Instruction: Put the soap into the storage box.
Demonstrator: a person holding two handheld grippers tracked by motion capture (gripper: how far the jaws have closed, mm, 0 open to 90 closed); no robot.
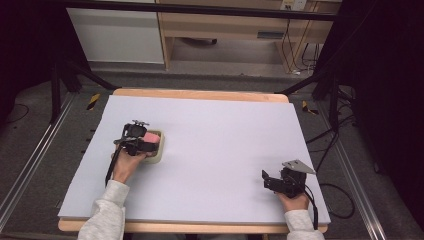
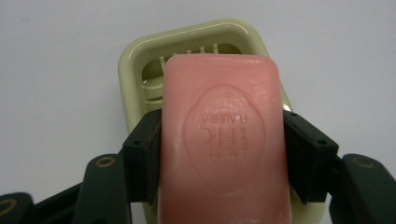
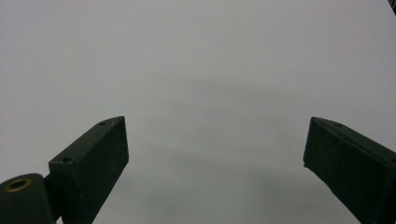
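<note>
From above we see the left tongs [image 1: 141,145] over a soap dish [image 1: 156,148] at the counter's [image 1: 225,130] left. Their view: clenched on pink soap [image 2: 223,140] above the dish [image 2: 135,60]. Right tongs [image 3: 215,158] released over bare counter.

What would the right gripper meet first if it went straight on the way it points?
Probably just the bare table. The right gripper has open jaws with nothing between or ahead of them in its own view. From above it points left, and the soap dish sits off that line, though depth is unclear.
</note>
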